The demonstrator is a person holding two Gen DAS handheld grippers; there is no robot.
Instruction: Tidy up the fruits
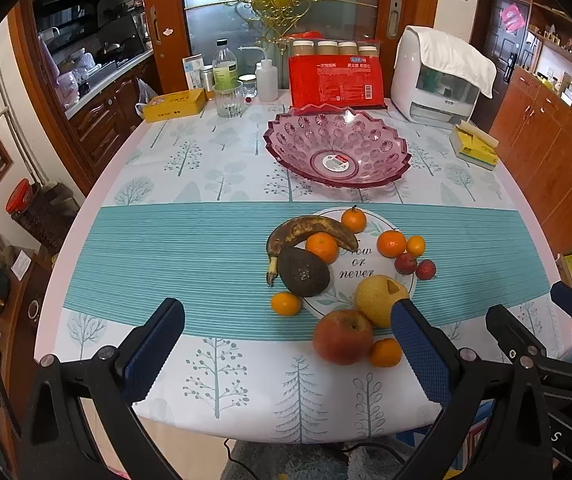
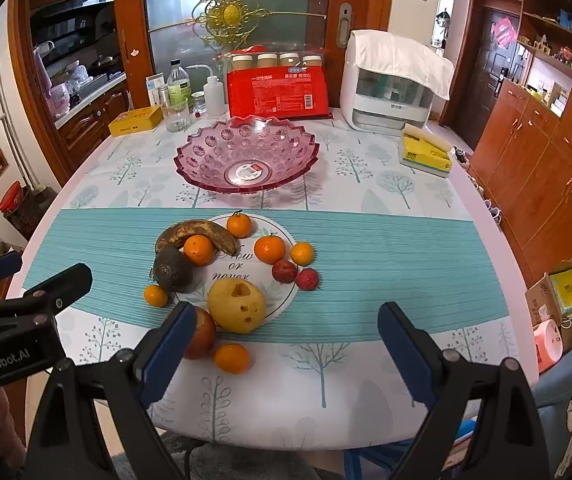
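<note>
tree-print tablecloth [image 1: 214, 152] under loose fruit, kitchen perhaps behind; left claw [image 1: 286, 344], right claw [image 2: 286, 344] both wide.

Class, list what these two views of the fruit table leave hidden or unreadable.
- Apple: right wrist view, its left half behind a tongs finger.
- Pear: left wrist view, lower right edge covered by a finger.
- Bowl sticker: print too small in both views.
- Red packet: text too small.
</note>
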